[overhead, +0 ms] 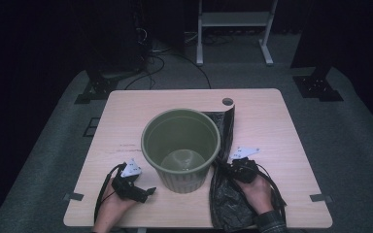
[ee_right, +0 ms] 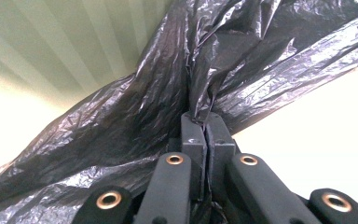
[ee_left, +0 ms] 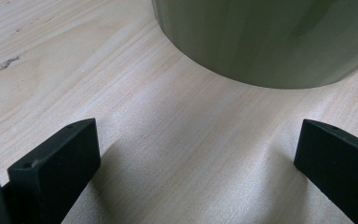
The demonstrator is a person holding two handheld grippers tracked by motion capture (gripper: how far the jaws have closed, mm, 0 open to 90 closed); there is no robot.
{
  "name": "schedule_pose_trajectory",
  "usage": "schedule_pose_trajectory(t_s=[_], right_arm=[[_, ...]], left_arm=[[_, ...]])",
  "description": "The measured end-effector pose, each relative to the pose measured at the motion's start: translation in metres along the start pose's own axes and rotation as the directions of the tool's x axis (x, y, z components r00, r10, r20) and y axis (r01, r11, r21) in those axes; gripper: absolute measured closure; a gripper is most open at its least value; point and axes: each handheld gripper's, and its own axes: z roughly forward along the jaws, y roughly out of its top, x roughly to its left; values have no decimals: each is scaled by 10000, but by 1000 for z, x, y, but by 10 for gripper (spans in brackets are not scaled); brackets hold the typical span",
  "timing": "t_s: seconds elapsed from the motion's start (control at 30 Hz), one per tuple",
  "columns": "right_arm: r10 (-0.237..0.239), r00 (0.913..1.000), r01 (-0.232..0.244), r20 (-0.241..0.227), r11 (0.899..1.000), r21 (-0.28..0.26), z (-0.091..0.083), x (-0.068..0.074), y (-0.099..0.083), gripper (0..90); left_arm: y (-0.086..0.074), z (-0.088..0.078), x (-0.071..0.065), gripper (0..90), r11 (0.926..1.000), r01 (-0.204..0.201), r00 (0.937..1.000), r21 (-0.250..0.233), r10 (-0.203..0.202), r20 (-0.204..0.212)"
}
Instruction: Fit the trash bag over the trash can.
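Right gripper [overhead: 233,168] is pinching a fold of the black bag [overhead: 226,199] lying at the bin's [overhead: 181,145] four o'clock, long axis running toward twelve, while the left gripper [overhead: 145,192] is waiting wide open, empty, on the counter [overhead: 272,131] at seven o'clock.

Dim room, evenly lit table [overhead: 272,126], soft shadows; glare whitens the right gripper view.

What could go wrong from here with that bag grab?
1. The right gripper pinches only a thin fold of the black bag; the plastic could tear or slip when pulled.
2. The bag lies against the green bin, so lifting may tip it; the left gripper sits open, not steadying it.
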Motion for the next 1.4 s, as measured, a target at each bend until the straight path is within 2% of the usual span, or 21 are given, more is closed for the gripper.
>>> schedule_pose_trajectory(t_s=[0.1,0.3,0.33,0.6,0.73,0.97,1.27,1.4], right_arm=[[81,9998,-84,-207,9999,-140,-6,-3,-4,887],[-105,9971,76,-753,9992,-380,-26,-4,-4,887],[-182,9955,140,-930,9989,-458,-32,-4,-1,887],[-642,9890,527,-1329,9947,-887,-52,2,12,887],[-1013,9812,831,-1643,9900,-1142,-63,7,22,887],[-1521,9601,1105,-2347,9772,-1813,-83,12,38,886],[-1764,9484,1087,-2633,9614,-2526,-104,15,52,885],[-1906,9399,1097,-2834,9542,-2782,-114,14,57,885]], left_arm=[[0,0,0,0,10000,-3,10000,-2,3,-1],[0,0,0,0,10000,-1,10000,-2,1,0],[0,0,0,0,10000,-3,10000,-2,3,-1],[0,0,0,0,10000,-2,10000,-2,2,-3],[0,0,0,0,10000,-3,10000,0,3,-1],[0,0,0,0,10000,0,10000,-3,0,-2],[0,0,0,0,10000,-26,10000,26,26,6],[0,0,0,0,10000,-30,10000,26,30,6]])
